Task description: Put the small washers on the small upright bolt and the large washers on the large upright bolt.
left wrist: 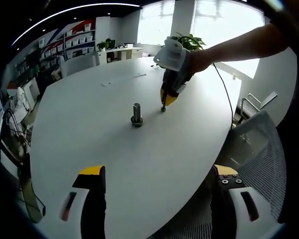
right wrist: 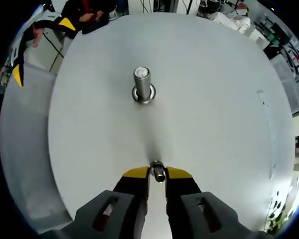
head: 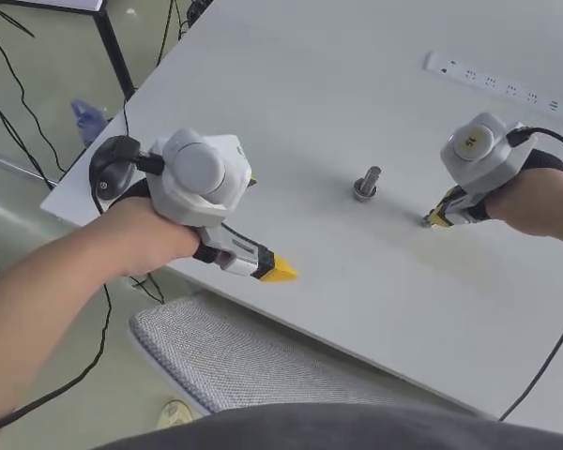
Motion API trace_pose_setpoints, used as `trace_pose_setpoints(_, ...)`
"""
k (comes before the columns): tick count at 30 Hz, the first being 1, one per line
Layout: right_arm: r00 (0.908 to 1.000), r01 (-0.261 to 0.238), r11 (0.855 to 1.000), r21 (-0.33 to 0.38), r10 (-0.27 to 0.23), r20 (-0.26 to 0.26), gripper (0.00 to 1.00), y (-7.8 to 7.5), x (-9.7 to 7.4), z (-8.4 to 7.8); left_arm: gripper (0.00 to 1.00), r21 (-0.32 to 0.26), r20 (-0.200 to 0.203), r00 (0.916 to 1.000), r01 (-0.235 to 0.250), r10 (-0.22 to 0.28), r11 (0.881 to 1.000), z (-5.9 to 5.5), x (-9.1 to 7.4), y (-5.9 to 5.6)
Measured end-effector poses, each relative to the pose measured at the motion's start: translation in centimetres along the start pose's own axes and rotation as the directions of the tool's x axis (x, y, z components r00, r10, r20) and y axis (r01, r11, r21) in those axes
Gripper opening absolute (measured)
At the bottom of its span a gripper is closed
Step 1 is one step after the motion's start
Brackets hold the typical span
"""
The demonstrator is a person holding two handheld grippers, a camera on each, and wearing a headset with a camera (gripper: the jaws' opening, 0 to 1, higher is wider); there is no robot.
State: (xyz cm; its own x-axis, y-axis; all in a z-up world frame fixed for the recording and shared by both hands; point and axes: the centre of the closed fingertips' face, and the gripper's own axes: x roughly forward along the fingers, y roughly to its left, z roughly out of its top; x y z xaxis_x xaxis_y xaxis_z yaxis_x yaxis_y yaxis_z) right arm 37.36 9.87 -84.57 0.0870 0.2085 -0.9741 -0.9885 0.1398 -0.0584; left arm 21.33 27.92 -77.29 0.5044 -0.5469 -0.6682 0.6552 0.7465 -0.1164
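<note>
The large upright bolt [head: 366,182] stands on the white table [head: 300,84], with a wider metal ring around its foot; it also shows as the large bolt [left wrist: 136,114] and the large bolt [right wrist: 143,85]. My right gripper [head: 435,219] points down at the table to the right of it, jaws shut on the small upright bolt [right wrist: 158,172]. From the left gripper view, the right gripper [left wrist: 165,101] holds that small bolt [left wrist: 163,107] on the tabletop. My left gripper [head: 278,270] hovers over the table's near edge, and in its own view the left gripper [left wrist: 158,174] is open with nothing between its jaws.
A white power strip [head: 500,81] lies at the table's far right. A grey mesh chair [head: 253,361] sits below the near edge. Cables [head: 19,131] trail on the floor to the left. The left gripper [right wrist: 40,47] appears beyond the table's edge.
</note>
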Motion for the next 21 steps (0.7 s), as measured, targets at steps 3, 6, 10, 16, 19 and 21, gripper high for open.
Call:
trace_pose_setpoints(3, 1.0000, -0.002, 1.000, -0.002, 0.002, -0.003, 0.12, -0.3, 0.1, 0.1, 0.88, -0.006, 0.003, 1.0000, -0.003, 0.003, 1.000, 0.0, -0.1, 0.1)
trace_pose_setpoints(6, 0.9999, -0.003, 1.000, -0.003, 0.003, -0.010, 0.12, -0.1, 0.3, 0.0, 0.87, -0.006, -0.001, 1.0000, -0.004, 0.004, 1.000, -0.2, -0.1, 0.1)
trace_pose_setpoints(10, 0.9998, -0.007, 1.000, -0.003, 0.007, -0.016, 0.12, 0.2, 0.4, 0.0, 0.87, -0.008, -0.003, 1.0000, -0.001, 0.000, 1.000, -0.3, -0.1, 0.1)
trace_pose_setpoints(16, 0.9997, -0.010, 1.000, -0.008, 0.010, -0.023, 0.12, 0.1, 1.1, -0.1, 0.86, -0.006, -0.008, 1.0000, 0.006, -0.006, 1.000, -0.4, -0.1, 0.0)
trace_pose_setpoints(19, 0.9996, -0.010, 1.000, -0.010, 0.010, -0.026, 0.12, 0.3, 1.2, -0.1, 0.85, -0.008, -0.004, 1.0000, 0.005, -0.005, 1.000, -0.3, -0.1, 0.0)
trace_pose_setpoints(21, 0.9996, -0.011, 1.000, -0.009, 0.011, -0.026, 0.12, 0.1, 1.3, -0.1, 0.85, -0.009, -0.002, 1.0000, 0.005, -0.005, 1.000, -0.3, -0.1, 0.0)
